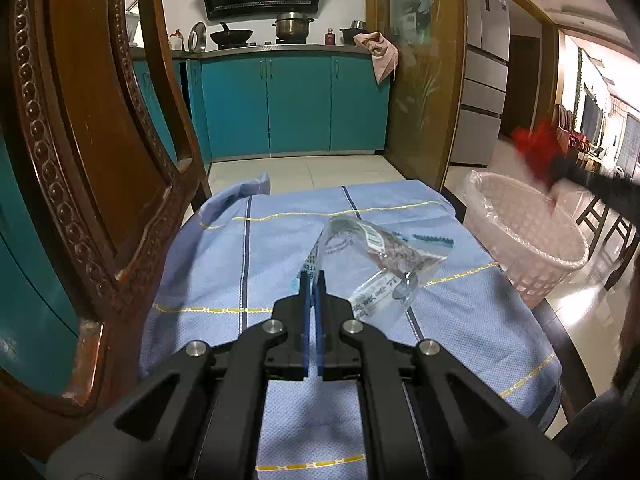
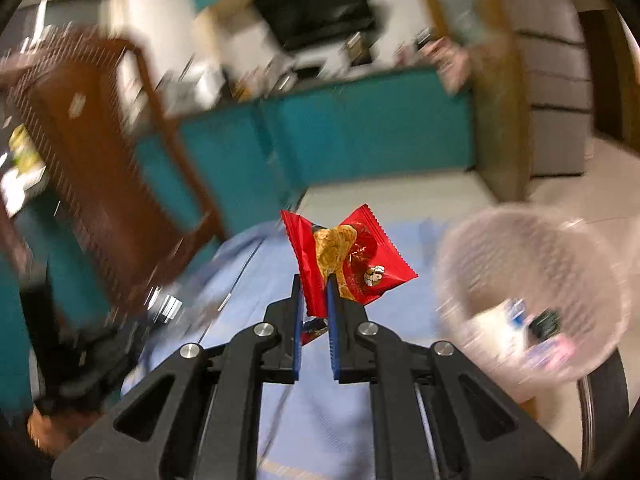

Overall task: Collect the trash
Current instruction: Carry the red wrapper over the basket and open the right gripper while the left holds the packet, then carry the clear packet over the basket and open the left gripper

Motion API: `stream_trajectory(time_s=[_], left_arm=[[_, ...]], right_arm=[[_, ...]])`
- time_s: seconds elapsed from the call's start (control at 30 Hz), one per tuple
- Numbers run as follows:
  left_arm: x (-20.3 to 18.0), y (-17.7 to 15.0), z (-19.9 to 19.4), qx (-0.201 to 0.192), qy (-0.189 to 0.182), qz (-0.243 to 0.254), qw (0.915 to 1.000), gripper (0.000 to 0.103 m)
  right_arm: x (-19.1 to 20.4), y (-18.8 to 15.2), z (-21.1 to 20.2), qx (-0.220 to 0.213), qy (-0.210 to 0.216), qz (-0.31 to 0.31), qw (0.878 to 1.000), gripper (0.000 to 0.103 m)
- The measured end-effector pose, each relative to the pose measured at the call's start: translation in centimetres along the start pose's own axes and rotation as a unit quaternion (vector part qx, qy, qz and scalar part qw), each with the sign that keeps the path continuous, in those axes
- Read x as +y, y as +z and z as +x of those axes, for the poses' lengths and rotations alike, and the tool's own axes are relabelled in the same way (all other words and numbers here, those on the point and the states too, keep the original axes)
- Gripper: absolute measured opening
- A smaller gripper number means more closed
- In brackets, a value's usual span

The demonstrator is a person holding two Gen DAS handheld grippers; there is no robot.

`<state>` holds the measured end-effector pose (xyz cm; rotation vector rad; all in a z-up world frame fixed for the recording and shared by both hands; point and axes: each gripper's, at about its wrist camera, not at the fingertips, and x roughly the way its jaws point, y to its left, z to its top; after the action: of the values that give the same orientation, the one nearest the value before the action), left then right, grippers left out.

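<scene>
Nearest in the left wrist view, the left gripper (image 1: 313,280) reaches forward from six o'clock with its two blue-padded fingers pressed nearly together, pinching the edge of a clear plastic wrapper (image 1: 376,260). The wrapper, crumpled and printed with a barcode label, sticks up and out toward one o'clock, lifted above a blue cloth (image 1: 248,240) with yellow and dark stripes that covers the table. Gripping only an edge lets the light film hang free, probably so it will drop cleanly when let go. In the right wrist view, which is heavily blurred, the right gripper (image 2: 313,280) likewise clamps the lower corner of a red snack wrapper (image 2: 344,260) with a golden picture on it, the packet standing upright above the fingers at twelve o'clock. Farther out, at three o'clock in both views, a pale pink lattice waste basket (image 1: 520,276) lined with a clear bag sits just past the table's edge; in the right view a few discarded bits already lie inside. It seems set there so that either hand can swing across and drop its piece. At nine o'clock stands a carved wooden chair (image 1: 80,160). Farthest, at twelve o'clock, are teal kitchen cabinets (image 1: 296,104) with pots on the counter above.
</scene>
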<state>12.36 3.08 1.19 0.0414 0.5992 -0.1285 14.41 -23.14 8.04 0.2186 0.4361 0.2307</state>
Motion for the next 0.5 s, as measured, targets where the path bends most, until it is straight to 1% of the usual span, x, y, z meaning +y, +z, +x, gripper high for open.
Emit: stream_trajectory(time_s=[0.03, 0.07, 0.13, 0.17, 0.2, 0.23, 0.27, 0.3, 0.33, 0.37, 0.4, 0.47, 0.5], left_arm=[[0.0, 0.0, 0.0, 0.001, 0.0, 0.0, 1.0, 0.003], [0.0, 0.0, 0.1, 0.002, 0.0, 0.0, 1.0, 0.003], [-0.2, -0.1, 0.3, 0.006, -0.001, 0.002, 1.0, 0.003], [-0.3, -0.1, 0.4, 0.008, -0.001, 0.003, 1.0, 0.003], [-0.4, -0.1, 0.5, 0.01, -0.002, 0.004, 0.9999, 0.003], [-0.5, -0.2, 0.5, 0.011, -0.002, 0.005, 0.9999, 0.003], [-0.6, -0.2, 0.5, 0.012, -0.002, 0.006, 0.9999, 0.003], [-0.7, -0.3, 0.5, 0.012, -0.003, 0.007, 0.9999, 0.003], [-0.9, -0.3, 0.5, 0.012, -0.004, 0.008, 0.9999, 0.003], [-1.0, -0.3, 0.5, 0.012, -0.007, 0.009, 0.9999, 0.003], [-1.3, -0.3, 0.5, 0.013, -0.012, 0.012, 0.9998, 0.003], [-1.9, -0.3, 0.5, 0.013, -0.015, 0.023, 0.9995, 0.003], [-2.3, -0.3, 0.6, 0.013, -0.019, 0.025, 0.9994, 0.003]], right_arm=[[-2.3, 0.8, -0.1, -0.019, -0.024, 0.021, 0.999, 0.011], [-4.0, 1.1, 0.1, -0.024, -0.04, 0.036, 0.998, 0.012], [-7.8, 1.1, 0.8, -0.029, -0.076, 0.078, 0.994, 0.025], [-10.0, 0.9, 1.2, -0.02, -0.089, 0.109, 0.99, 0.046], [-11.3, 0.7, 1.3, -0.016, -0.094, 0.133, 0.987, 0.066], [-13.1, 0.3, 0.7, -0.023, -0.096, 0.171, 0.98, 0.069], [-14.3, 0.1, -0.4, -0.038, -0.087, 0.209, 0.973, 0.072], [-15.3, -0.2, -1.7, -0.061, -0.066, 0.243, 0.966, 0.08], [-15.6, -0.4, -2.7, -0.08, -0.055, 0.261, 0.96, 0.083], [-15.9, -0.7, -4.2, -0.109, -0.055, 0.279, 0.952, 0.09], [-15.9, -1.0, -5.1, -0.127, -0.061, 0.288, 0.947, 0.095], [-15.6, -1.5, -7.1, -0.17, -0.091, 0.297, 0.935, 0.097], [-15.4, -1.6, -7.7, -0.179, -0.112, 0.294, 0.932, 0.097]])
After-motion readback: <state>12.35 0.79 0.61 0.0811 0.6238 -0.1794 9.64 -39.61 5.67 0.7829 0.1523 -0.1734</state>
